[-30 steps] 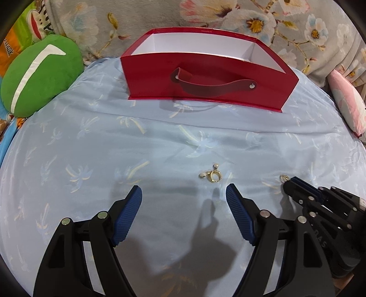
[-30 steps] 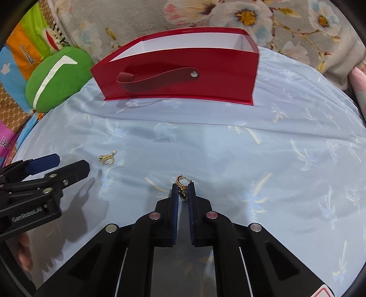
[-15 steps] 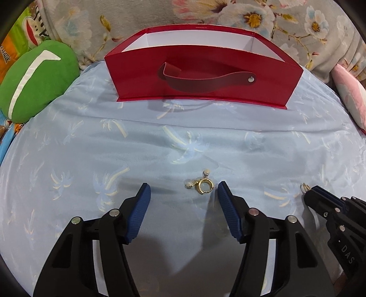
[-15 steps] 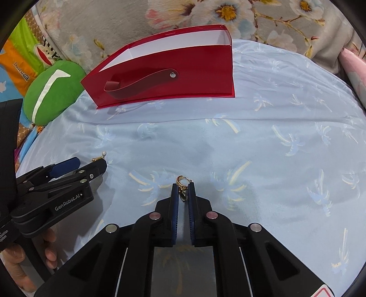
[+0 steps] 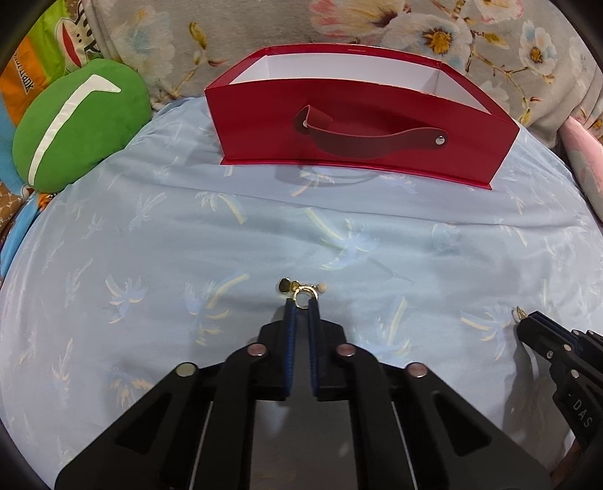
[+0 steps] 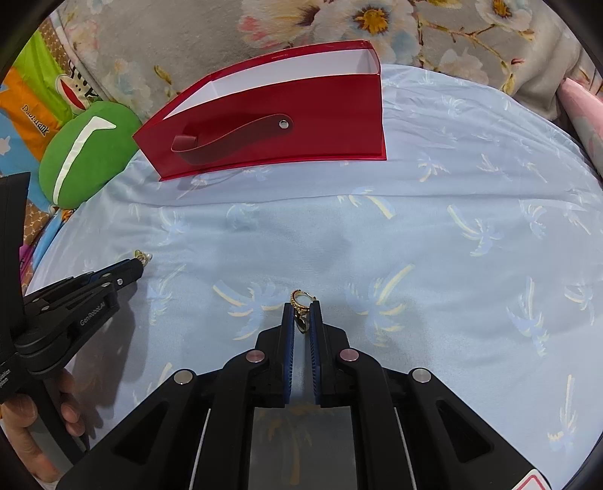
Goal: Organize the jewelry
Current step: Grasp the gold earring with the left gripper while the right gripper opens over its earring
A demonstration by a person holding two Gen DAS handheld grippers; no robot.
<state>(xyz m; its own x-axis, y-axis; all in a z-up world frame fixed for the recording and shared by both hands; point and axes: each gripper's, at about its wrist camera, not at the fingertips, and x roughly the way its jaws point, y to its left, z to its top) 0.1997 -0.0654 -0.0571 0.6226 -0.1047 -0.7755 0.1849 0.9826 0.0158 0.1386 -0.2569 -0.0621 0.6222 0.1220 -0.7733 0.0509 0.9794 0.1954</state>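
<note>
My left gripper (image 5: 301,307) is shut on a gold pearl earring (image 5: 301,291), its ring pinched between the blue pads just above the light blue bedsheet. My right gripper (image 6: 302,309) is shut on a gold hoop earring (image 6: 300,301) with a dark charm hanging between the pads. The left gripper also shows in the right wrist view (image 6: 137,265) at the left, with its earring (image 6: 142,257) at the tip. The right gripper shows in the left wrist view (image 5: 527,320) at the right. An open red box (image 5: 358,124) with a strap handle and white inside stands at the back.
A green round cushion (image 5: 75,124) lies at the back left beside colourful fabric. A floral blanket (image 5: 414,26) rises behind the box. A pink pillow (image 5: 584,158) lies at the right edge. The blue sheet (image 6: 452,245) spreads between the grippers and the box.
My left gripper has moved forward and shut on the pearl earring, which lay loose on the sheet before. My right gripper has kept its hold on the hoop earring.
</note>
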